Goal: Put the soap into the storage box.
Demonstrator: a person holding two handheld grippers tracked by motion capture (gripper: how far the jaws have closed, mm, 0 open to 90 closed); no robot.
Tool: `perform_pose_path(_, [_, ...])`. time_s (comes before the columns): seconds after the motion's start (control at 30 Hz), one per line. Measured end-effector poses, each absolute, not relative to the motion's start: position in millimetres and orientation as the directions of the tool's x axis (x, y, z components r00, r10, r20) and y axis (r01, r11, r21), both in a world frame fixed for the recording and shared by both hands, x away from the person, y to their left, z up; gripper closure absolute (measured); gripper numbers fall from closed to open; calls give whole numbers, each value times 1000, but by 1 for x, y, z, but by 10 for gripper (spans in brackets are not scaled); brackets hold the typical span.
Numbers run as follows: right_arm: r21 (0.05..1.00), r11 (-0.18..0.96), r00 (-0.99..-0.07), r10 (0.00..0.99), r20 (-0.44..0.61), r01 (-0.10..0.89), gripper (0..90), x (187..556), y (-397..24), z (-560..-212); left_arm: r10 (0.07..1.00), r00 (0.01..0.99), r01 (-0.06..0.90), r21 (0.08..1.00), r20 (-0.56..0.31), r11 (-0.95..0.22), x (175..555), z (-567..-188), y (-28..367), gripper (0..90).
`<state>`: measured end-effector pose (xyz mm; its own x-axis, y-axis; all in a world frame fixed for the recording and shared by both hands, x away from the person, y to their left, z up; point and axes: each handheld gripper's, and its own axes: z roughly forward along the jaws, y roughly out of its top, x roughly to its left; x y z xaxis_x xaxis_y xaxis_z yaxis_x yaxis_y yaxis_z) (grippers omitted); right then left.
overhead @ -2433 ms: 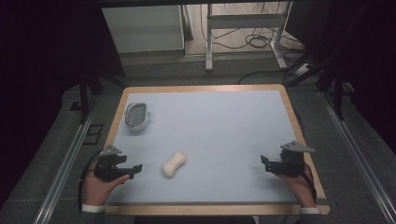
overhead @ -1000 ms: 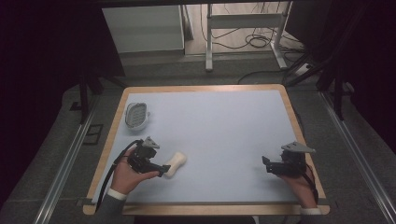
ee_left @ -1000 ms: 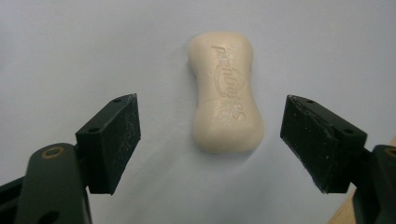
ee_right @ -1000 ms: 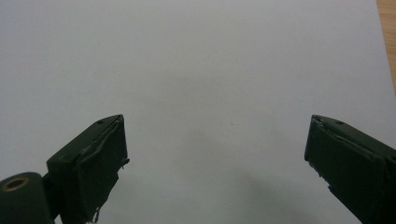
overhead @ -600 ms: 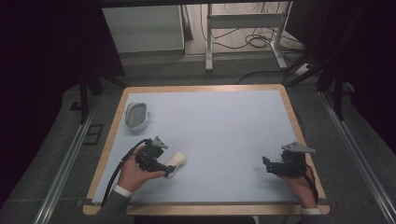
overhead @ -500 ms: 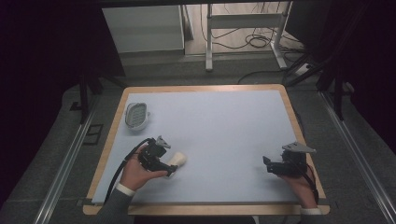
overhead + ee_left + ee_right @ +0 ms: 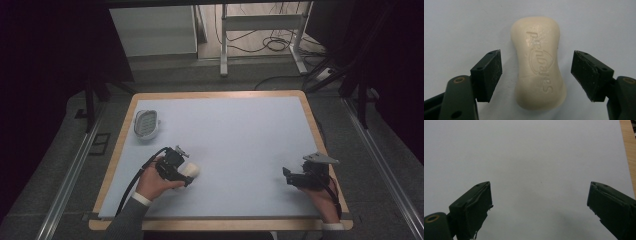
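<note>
Left tongs sit over the soap bar at the near-left of the worktop, aimed down at it. In the left gripper view the bar lies flat on the pale surface between the two black pads, embossed lettering up, long axis running along the jaws. There is a visible gap on both sides: pads straddle the bar but neither touches it. Jaws have just been closing in on it, still fairly wide, nothing gripped. In the high view the bar shows as a cream patch just right of the left hand, partly covered by the tongs' body.

Right tongs rest at the near-right of the worktop, close to the wooden edge, pointing left. Right gripper view: jaws spread wide, bare worktop between the pads, a wooden rim strip in the top right corner. They hold nothing. Right hand is behind them, with the grey plate on top.

Soap dish, oval and ribbed, sits at the far-left of the worktop, well apart from the bar. I can't tell from this view whether anything is in it.
</note>
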<state>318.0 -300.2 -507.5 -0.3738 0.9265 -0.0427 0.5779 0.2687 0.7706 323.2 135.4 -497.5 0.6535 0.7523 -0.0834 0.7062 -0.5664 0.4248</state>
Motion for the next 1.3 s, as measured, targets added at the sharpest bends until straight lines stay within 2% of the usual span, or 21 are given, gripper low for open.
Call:
perform_pose_path(0.7, [772, 261, -365, 930, -41, 580, 57, 318, -303, -507, 786, 616, 738, 388, -51, -552, 326, -513, 128, 396])
perform_pose_path(0.8, [773, 262, -363, 931, -44, 578, 57, 317, -303, -506, 785, 618, 731, 403, -48, -551, 323, -512, 128, 488])
perform_pose_path(1.3, [780, 247, -349, 936, -40, 574, 57, 317, -307, -505, 770, 631, 726, 424, -97, -542, 325, -509, 140, 495])
